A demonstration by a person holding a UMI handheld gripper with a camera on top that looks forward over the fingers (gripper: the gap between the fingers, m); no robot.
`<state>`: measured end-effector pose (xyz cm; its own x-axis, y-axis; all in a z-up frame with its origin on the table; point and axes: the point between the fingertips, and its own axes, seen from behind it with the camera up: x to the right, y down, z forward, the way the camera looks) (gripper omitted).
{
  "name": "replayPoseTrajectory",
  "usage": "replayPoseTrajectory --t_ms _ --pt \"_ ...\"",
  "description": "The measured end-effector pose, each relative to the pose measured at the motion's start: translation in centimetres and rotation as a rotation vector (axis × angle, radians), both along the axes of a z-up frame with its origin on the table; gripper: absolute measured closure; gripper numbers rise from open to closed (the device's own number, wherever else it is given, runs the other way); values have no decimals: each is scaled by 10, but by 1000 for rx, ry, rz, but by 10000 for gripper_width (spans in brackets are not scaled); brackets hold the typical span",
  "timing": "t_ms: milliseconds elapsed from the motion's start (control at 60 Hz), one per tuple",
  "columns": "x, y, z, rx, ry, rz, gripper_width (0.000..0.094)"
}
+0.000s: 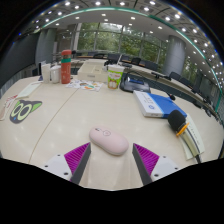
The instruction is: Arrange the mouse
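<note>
Nearest to me are my gripper's (110, 160) two dark fingers (81, 165), each with a magenta pad (74, 154) on its inner face, spread apart and released. Between their tips, or just ahead of them, lies the mouse (109, 140), pale pinkish white and lying crosswise on the table (60, 125). I cannot tell for sure whether either pad touches it; it rests on the table top by its own weight, close to the near edge.

On the table's left side, near that edge, lies a white sheet with a large green printed mark (24, 110). Farther back on the left stand an orange-red bottle (66, 68) and some pale containers (50, 72) beside it. Toward the middle of the far edge sits a whitish box-like thing (92, 70), and next to it a small tub with a green and yellow label (115, 78).

On the right half lies a flat blue and white box (155, 103), with a dark tray or case (135, 84) behind it. Nearer the right edge lies a dark object with a green tip (178, 123), resting on some white papers (190, 135).

Beyond the table I see office chairs (180, 80) and more desks, large windows along the far wall, and rows of small ceiling lights overhead.
</note>
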<state>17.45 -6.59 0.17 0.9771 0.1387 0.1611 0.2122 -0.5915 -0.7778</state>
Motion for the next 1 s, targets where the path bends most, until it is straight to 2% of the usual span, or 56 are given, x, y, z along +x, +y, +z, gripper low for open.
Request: replayPoseTrajectory --t_ms 250,367,433,533,700,867,1000 --pt "0 56 -7 2 27 11 95" --pt "1 76 -9 -1 56 1 136" --pt "-1 81 -11 -12 93 -9 222" --pt "-2 85 -13 -17 126 -22 440" --pt "-1 85 -13 -3 106 -45 515" --pt "1 84 -12 1 87 -106 601" --pt "4 81 -7 10 58 -177 602"
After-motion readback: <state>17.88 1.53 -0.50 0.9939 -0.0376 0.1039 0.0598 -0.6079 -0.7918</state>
